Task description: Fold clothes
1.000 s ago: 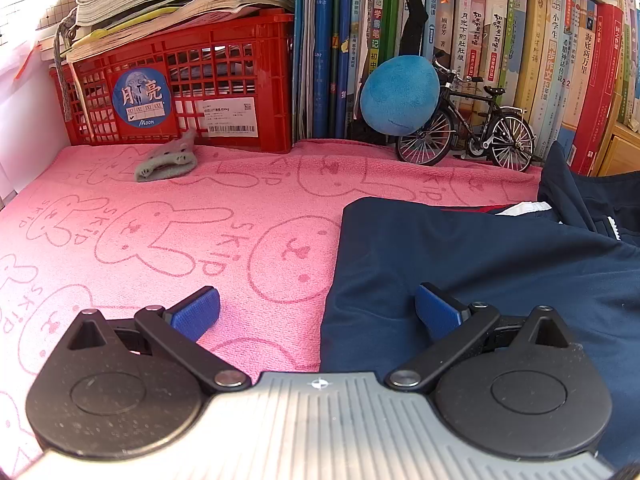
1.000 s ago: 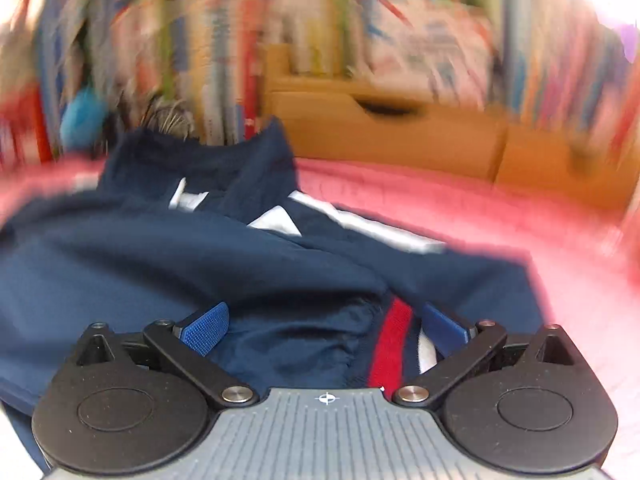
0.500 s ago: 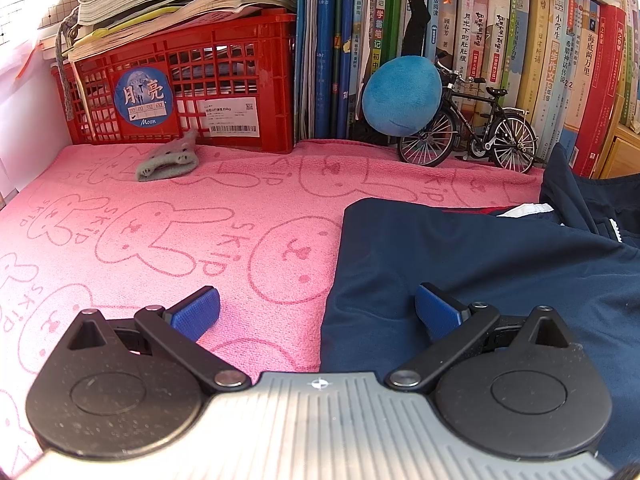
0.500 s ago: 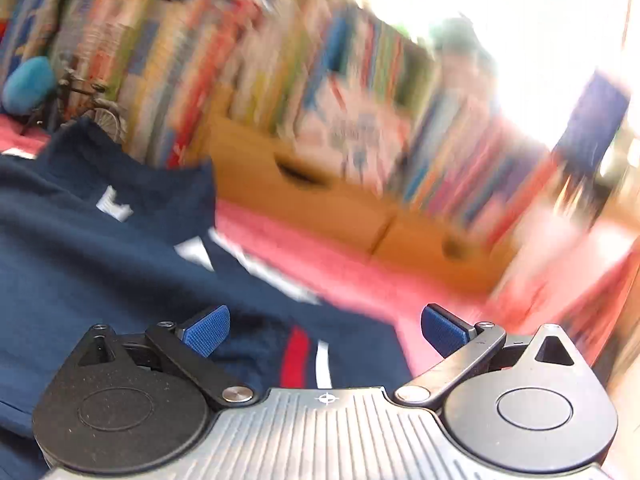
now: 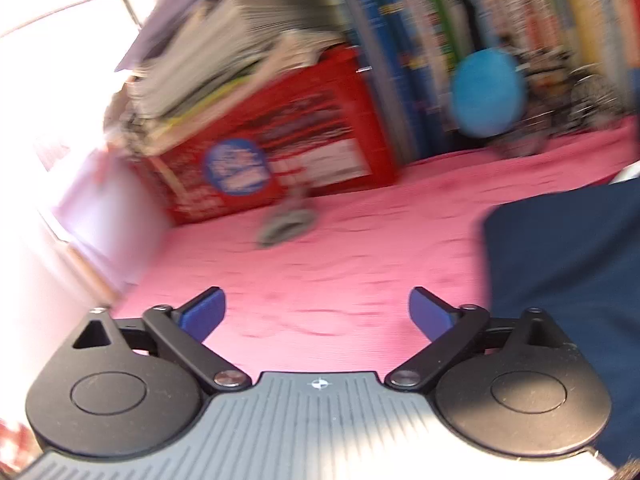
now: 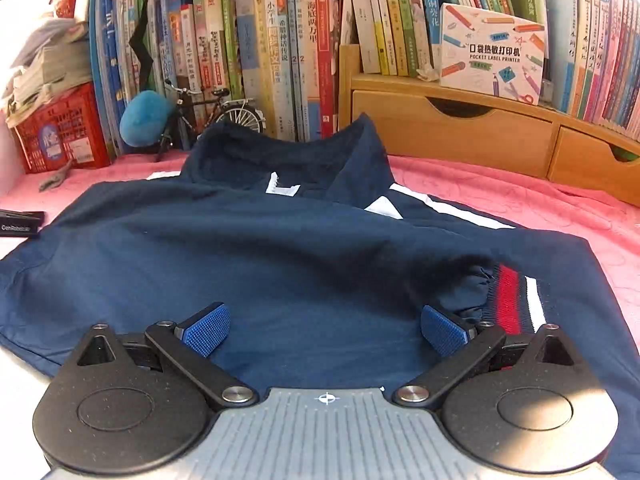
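A box [image 6: 492, 54] on the shelf reads "POCKET LABEL PRINTER". The soft navy jacket [image 6: 280, 248] lies on the pink towel [image 6: 520, 200]. Both the left claw [image 5: 316, 312] and the right claw [image 6: 326, 330] are wide open, holding nothing.

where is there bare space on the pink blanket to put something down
The widest bare stretch of pink blanket lies left of the navy jacket, up to the red crate, with only a small grey cloth on it. A narrower strip runs between the jacket and the wooden drawers. Around the blue ball and toy bicycle it is crowded.
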{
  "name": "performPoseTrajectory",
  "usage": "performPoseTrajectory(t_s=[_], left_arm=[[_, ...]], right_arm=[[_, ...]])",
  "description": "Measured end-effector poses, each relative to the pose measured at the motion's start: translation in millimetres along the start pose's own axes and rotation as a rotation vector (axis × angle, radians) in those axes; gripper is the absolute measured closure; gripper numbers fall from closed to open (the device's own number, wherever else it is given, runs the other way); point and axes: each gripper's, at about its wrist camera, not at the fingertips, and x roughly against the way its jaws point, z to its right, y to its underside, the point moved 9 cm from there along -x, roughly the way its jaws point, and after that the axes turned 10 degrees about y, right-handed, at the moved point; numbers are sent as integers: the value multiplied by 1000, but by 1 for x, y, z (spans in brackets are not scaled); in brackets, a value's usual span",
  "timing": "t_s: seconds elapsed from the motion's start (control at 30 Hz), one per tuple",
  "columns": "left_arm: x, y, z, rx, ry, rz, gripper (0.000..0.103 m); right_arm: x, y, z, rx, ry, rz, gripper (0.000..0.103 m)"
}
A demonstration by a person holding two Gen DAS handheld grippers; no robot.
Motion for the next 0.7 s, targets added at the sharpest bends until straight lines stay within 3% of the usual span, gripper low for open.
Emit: performPoseTrajectory(t_s=[0.07, 0.2, 0.27, 0.33, 0.43, 0.5, 0.57, 0.63, 0.7], left_arm=[[7, -6, -16, 53, 45, 51, 9], [34, -20, 17, 88, 334, 150, 9], [37, -19, 49, 60, 446, 128, 9], [25, -11, 72, -28, 428, 87, 9], [6, 4, 65, -82, 291, 82, 6], [-2, 9, 37, -29, 191, 43, 8], [1, 14, 8, -10, 75, 27, 17], [23, 16, -9, 44, 97, 97, 19], [56, 17, -10, 109, 234, 178, 18]], right_arm=[[2, -1, -7, 17, 5, 13, 0], [3, -3, -24, 43, -40, 34, 0], [7, -5, -34, 69, -48, 53, 0], [14, -4, -42, 118, -57, 60, 0], [18, -3, -37, 187, -29, 57, 0], [11, 0, -14, 183, 48, 41, 0], [11, 2, 15, 134, 177, 32, 0], [22, 5, 30, 72, 247, 38, 0], [39, 9, 28, 23, 182, 70, 0]])
